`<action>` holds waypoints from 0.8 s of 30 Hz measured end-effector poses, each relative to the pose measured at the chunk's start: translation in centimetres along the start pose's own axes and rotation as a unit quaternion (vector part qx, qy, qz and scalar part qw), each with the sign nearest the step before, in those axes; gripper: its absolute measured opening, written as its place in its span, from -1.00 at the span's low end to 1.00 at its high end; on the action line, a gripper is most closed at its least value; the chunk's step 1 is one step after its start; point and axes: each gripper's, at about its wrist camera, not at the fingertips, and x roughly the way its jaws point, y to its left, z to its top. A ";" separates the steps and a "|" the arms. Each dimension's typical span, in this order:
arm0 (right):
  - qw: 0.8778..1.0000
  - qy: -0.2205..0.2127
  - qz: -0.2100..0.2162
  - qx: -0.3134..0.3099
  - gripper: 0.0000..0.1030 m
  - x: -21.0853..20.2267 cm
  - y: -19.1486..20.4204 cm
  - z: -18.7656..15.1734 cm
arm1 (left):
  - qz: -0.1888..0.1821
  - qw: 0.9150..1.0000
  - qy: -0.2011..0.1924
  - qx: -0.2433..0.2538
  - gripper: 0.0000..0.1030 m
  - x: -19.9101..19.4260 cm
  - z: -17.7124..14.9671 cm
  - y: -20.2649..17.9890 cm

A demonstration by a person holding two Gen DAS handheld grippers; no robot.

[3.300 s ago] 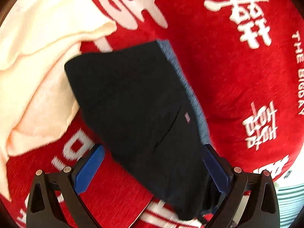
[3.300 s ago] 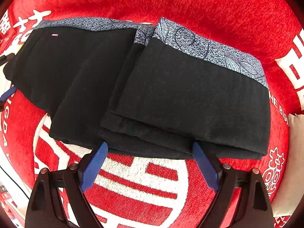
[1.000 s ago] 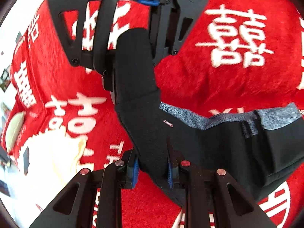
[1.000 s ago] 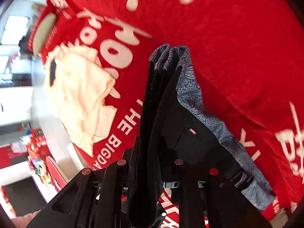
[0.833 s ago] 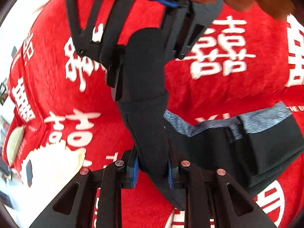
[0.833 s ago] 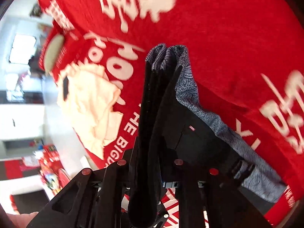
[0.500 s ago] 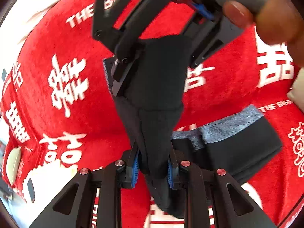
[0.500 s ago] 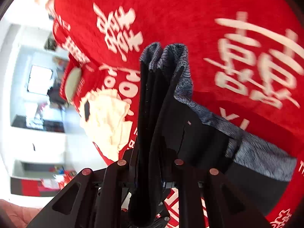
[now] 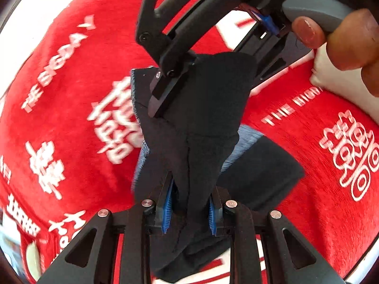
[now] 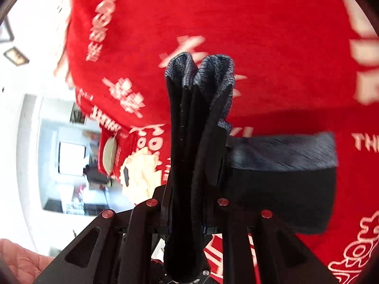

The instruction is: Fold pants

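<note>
- The pants (image 9: 203, 123) were black with a speckled grey waistband (image 10: 201, 71), folded into a thick bundle.
- One end was lifted and bunched up, the waistband edge doubled over on top.
- The rest (image 10: 281, 189) trailed down onto the red cloth.

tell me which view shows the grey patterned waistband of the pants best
The right wrist view: the waistband stands bunched above the right gripper, then runs along the hanging pants. The left wrist view shows only blurred grey slivers behind black cloth.

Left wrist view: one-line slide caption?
Both grippers, left and right, clamp bunched black pants above a red blanket.
</note>
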 end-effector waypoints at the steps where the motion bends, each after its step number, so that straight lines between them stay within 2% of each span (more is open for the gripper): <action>1: 1.000 -0.003 -0.006 0.011 -0.65 -0.2 -1.7 -0.5 | -0.004 1.000 0.009 0.012 -0.52 0.7 0.0 -1.1; 5: 0.998 -0.009 -0.018 0.066 -0.65 0.0 -8.2 -2.1 | -0.020 0.997 0.053 0.049 -0.52 3.6 -0.9 -5.5; 8: 0.994 -0.007 -0.014 0.106 -0.65 1.3 -12.4 -3.4 | -0.021 0.995 0.079 0.058 -0.52 5.2 -2.0 -6.9; 14: 0.991 -0.014 -0.016 0.130 -0.53 3.5 -16.5 -4.8 | -0.010 0.992 0.090 0.092 -0.39 6.5 -3.2 -8.4; 15: 0.990 -0.018 -0.011 0.136 -0.53 3.5 -16.9 -5.0 | -0.010 0.991 0.088 0.097 -0.30 6.3 -3.3 -8.4; 16: 0.990 -0.021 -0.010 0.141 -0.53 3.4 -16.9 -5.1 | -0.013 0.991 0.089 0.096 0.02 6.0 -3.3 -8.2; 18: 0.990 -0.022 -0.027 0.137 -0.46 3.3 -16.7 -5.5 | -0.032 0.993 0.090 0.075 0.37 5.0 -3.3 -7.1; 22: 0.990 -0.009 -0.058 0.131 -0.41 2.6 -15.5 -5.3 | -0.048 0.994 0.082 0.053 0.38 2.6 -3.9 -4.1; 24: 0.988 -0.006 -0.076 0.133 -0.35 2.1 -15.4 -5.5 | -0.041 0.996 0.078 0.034 0.37 2.0 -3.9 -1.9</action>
